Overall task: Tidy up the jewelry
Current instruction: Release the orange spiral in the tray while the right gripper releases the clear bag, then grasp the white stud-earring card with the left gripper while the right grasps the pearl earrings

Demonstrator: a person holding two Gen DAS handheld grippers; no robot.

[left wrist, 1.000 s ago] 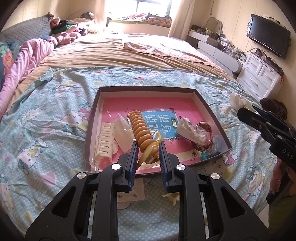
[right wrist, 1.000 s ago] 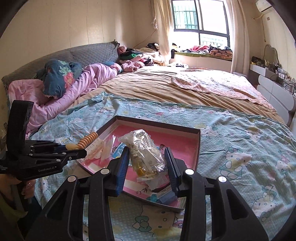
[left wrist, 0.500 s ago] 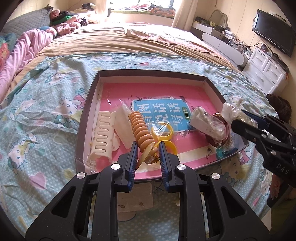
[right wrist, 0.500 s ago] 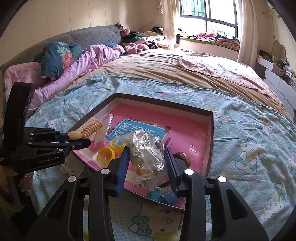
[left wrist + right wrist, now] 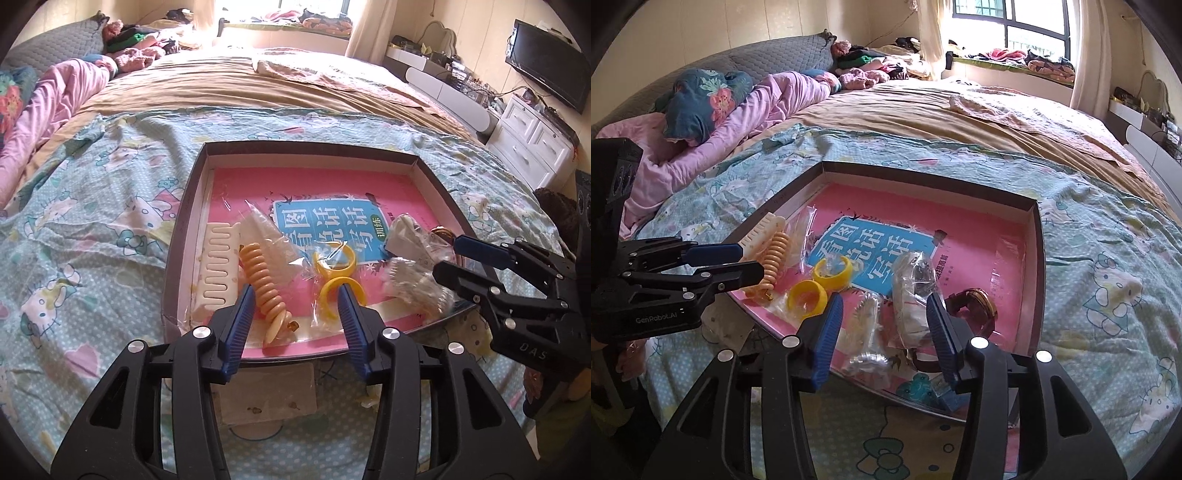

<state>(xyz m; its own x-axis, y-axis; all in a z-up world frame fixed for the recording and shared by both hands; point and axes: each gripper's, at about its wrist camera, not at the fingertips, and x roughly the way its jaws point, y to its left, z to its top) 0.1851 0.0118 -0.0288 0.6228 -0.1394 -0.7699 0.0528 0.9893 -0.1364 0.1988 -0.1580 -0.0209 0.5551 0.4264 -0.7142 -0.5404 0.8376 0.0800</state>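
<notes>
A shallow dark-rimmed box point(image 5: 184, 236) with a pink book inside lies on the bed. In it lie an orange spiral hair piece point(image 5: 264, 284), a bag with yellow rings point(image 5: 334, 273), a white comb clip point(image 5: 218, 269) and clear bags of jewelry point(image 5: 912, 295). A brown bangle point(image 5: 975, 301) lies at the right. My left gripper point(image 5: 295, 306) is open, its fingers apart either side of the spiral piece and the rings bag. My right gripper point(image 5: 884, 325) is open over the clear bags; it also shows in the left wrist view point(image 5: 458, 254).
The box sits on a Hello Kitty sheet point(image 5: 92, 221) near the bed's front edge. A small plastic packet point(image 5: 266, 398) lies on the sheet just outside the box. Pink bedding and pillows point(image 5: 720, 110) lie at the left. White drawers point(image 5: 532, 147) stand at the right.
My left gripper has opened and let go of the spiral hair piece and rings bag, which now lie in the box. My right gripper has opened and dropped its clear bag into the box.
</notes>
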